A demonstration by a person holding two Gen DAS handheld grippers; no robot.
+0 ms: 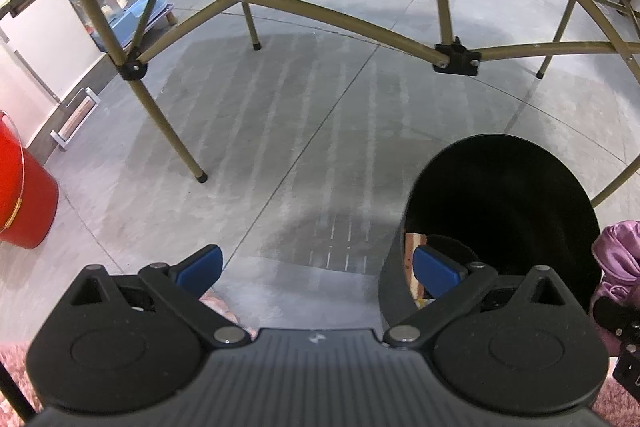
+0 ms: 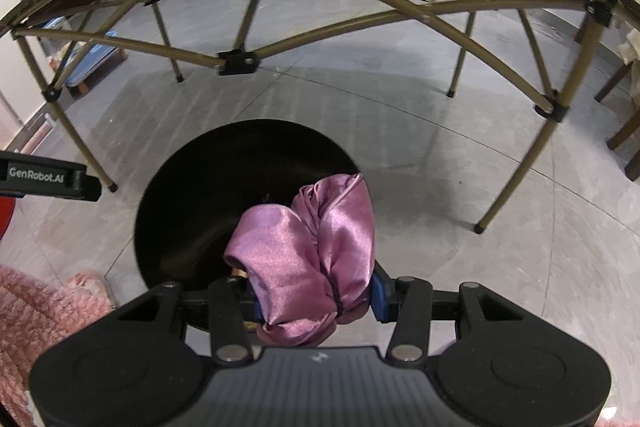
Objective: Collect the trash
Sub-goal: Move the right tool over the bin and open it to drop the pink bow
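Two tongs tilt steeply down toward a grey tiled floor (image 1: 304, 131) beneath a folding bench frame (image 2: 236, 61). Right tongs (image 2: 316, 297) are clamped, partly closed, on a bunched purple satin cloth (image 2: 316, 251), which hangs just above the mouth of a black bin (image 2: 208, 195). Left tongs (image 1: 318, 267) stand wide apart with nothing between them, their right fingertip (image 1: 436, 269) overlapping the bin's near rim. A red bucket (image 1: 20, 187) stands well apart at left.

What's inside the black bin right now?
In the left wrist view, the black bin shows some reddish packaging low against its near wall. The rest is dark, and the pink satin cloth in the right claw covers part of the opening.
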